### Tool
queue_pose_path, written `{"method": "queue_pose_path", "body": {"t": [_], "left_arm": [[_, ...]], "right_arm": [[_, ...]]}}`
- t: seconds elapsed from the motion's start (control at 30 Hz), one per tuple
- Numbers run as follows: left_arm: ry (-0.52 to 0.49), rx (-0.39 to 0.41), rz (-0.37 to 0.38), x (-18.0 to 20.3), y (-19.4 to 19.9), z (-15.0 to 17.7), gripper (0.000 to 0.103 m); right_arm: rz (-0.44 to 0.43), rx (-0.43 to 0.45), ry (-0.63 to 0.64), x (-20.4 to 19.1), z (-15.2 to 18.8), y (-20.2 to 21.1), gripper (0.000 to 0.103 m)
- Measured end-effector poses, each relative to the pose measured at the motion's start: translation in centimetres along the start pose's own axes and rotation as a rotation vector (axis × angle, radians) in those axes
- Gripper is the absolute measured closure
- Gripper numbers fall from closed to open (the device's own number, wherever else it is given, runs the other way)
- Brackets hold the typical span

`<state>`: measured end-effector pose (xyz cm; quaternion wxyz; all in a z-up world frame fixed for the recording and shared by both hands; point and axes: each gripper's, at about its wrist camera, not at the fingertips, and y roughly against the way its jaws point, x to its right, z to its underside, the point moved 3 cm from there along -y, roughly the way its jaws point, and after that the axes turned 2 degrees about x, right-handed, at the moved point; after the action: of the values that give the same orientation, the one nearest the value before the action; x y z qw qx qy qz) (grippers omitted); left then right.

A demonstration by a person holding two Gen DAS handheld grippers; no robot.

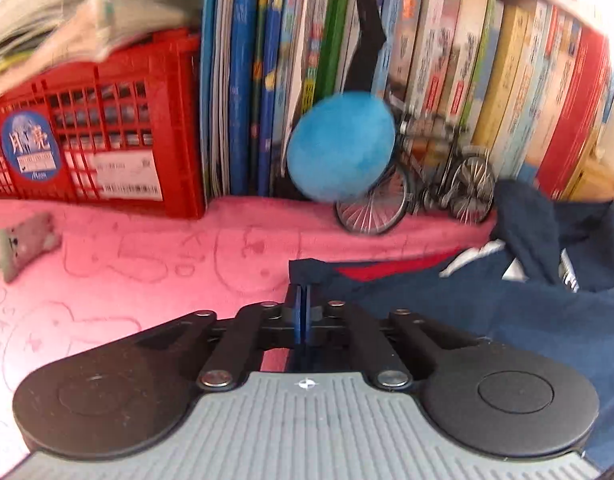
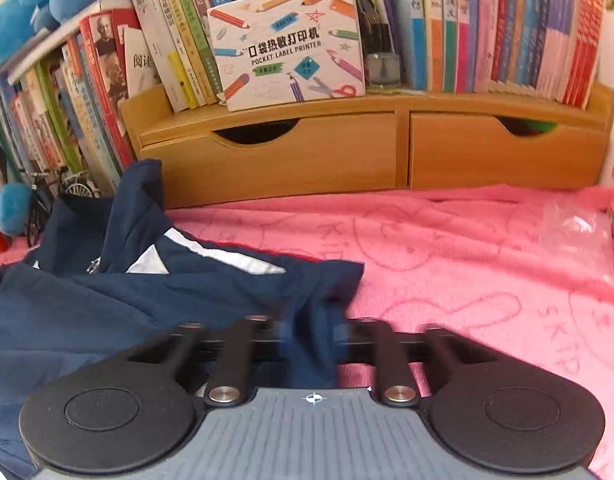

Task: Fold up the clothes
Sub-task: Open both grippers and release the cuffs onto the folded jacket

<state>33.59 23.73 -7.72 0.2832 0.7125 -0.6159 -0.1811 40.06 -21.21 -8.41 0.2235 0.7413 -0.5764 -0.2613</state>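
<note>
Pinching both sides: your left gripper (image 1: 303, 300) is clamped on a corner of the navy blue jacket with white stripes (image 1: 487, 312); your right gripper (image 2: 311, 336) is closed on its other edge. Jacket lies rumpled on the pink fleece blanket (image 2: 467, 264) covering the desk. Red plastic crate (image 1: 119, 128) holds stacked papers. Wooden two-drawer organizer (image 2: 307, 160) carries books; drawer contents hidden.

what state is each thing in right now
left gripper: shut on the jacket's edge
right gripper: shut on jacket cloth
jacket: crumpled, not yet folded
drawers: both closed
toy bike: upright against the books
crate: upright, papers piled on top
</note>
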Motion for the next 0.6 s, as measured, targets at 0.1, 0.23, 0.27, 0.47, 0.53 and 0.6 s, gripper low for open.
{"method": "queue_pose_path", "body": {"t": [0.1, 0.23, 0.27, 0.47, 0.53, 0.6], "left_arm": [[0.047, 0.048, -0.007, -0.4, 0.6, -1.0, 0.101], [-0.059, 0.021, -0.143, 0.3, -0.5, -0.2, 0.099], [-0.111, 0.021, -0.191, 0.6, -0.5, 0.2, 0.096], [-0.200, 0.107, -0.156, 1.4, 5.8, 1.8, 0.079], [-0.237, 0.135, -0.116, 2.1, 8.9, 3.1, 0.075], [-0.271, 0.149, -0.065, 2.9, 11.8, 4.7, 0.068]], "right_arm": [[0.038, 0.036, 0.009, 0.0, -1.7, -0.3, 0.096], [0.091, 0.058, -0.045, 1.1, -4.0, -1.4, 0.097], [0.097, 0.043, -0.065, 1.4, -4.2, -1.7, 0.096], [0.033, 0.058, 0.002, 1.1, -1.8, 2.7, 0.072], [0.016, 0.063, 0.043, 0.5, -0.3, 5.0, 0.072], [-0.014, 0.078, 0.091, -0.2, 1.4, 8.0, 0.070]]}}
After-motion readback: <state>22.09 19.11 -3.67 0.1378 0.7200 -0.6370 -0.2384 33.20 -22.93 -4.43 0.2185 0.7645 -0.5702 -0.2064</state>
